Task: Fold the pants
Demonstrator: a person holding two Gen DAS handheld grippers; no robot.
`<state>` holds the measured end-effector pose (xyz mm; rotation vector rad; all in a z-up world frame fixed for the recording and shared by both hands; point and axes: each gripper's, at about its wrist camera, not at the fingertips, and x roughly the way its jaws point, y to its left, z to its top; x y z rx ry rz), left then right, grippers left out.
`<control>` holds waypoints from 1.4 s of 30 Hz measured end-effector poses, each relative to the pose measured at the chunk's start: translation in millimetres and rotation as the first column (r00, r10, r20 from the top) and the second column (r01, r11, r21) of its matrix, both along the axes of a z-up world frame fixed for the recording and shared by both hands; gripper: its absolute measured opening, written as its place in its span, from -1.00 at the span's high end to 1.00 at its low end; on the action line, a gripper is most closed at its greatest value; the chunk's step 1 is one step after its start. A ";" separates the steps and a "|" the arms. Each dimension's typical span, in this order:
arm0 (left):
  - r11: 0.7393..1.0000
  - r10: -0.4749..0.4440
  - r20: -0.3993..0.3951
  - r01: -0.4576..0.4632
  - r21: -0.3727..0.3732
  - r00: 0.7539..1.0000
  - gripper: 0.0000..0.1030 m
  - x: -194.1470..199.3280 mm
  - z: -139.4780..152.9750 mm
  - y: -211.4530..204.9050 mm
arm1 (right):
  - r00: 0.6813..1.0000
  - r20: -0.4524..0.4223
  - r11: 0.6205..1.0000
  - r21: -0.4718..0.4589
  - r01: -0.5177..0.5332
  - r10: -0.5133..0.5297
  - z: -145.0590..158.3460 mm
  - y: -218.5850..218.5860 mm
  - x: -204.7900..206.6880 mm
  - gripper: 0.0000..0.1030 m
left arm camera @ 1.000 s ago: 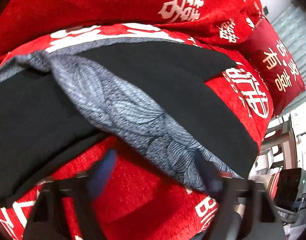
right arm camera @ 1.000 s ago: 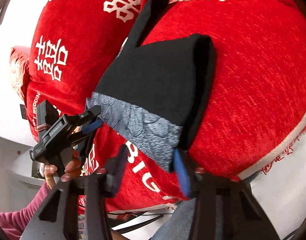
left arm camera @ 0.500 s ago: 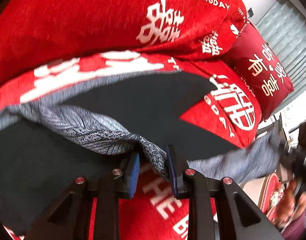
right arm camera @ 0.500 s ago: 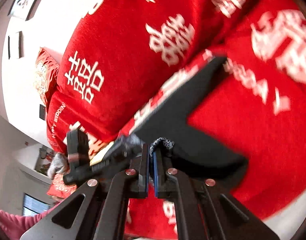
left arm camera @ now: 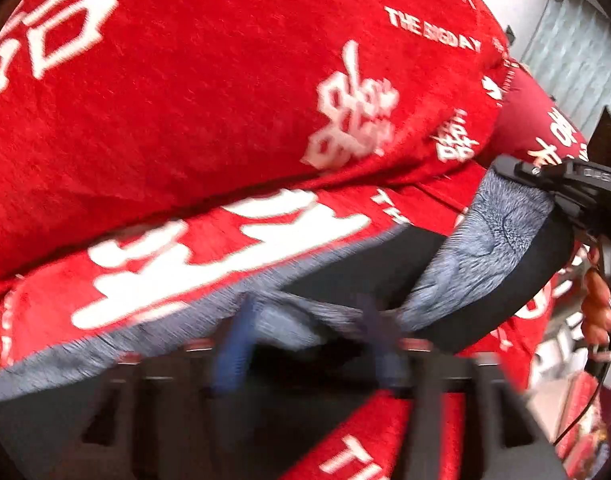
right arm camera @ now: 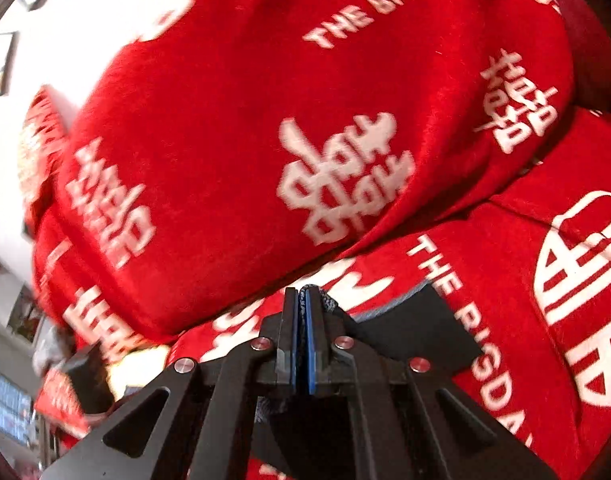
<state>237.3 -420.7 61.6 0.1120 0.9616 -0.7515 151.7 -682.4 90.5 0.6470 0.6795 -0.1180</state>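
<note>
My right tongs are pinching the pants hem while my blurred left tongs are looking spread around the grey band. I'm judging this the fold-over step across the red sofa; next I'm needing both corners laid level.

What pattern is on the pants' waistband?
The pants are black; their waistband is grey with fine dark leaf-like lines, clearest in the left wrist view.

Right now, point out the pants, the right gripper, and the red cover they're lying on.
pants [left arm camera: 485,256]: left wrist view, grey patterned band.
right gripper [right arm camera: 301,300]: right wrist view, between the closed blue-padded fingertips.
red cover [right arm camera: 233,128]: right wrist view, bare red area of the back cushion.
</note>
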 end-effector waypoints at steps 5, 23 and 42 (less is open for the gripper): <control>0.999 0.029 0.042 -0.031 0.041 0.999 -0.36 13.1 -6.7 17.0 | 0.995 -0.082 0.998 -0.023 0.054 -0.056 -32.3 -27.4 27.6 0.92; 0.970 0.098 -0.029 -0.089 0.224 0.995 -0.36 -0.6 -71.0 59.7 | 0.984 -0.070 0.984 -0.088 0.157 -0.163 -25.2 -40.5 -24.0 -0.63; 0.951 0.168 -0.049 -0.149 0.269 0.984 -0.36 1.5 -85.5 88.8 | 0.965 -0.132 0.907 0.331 0.259 -0.227 -122.4 -64.0 -55.2 0.86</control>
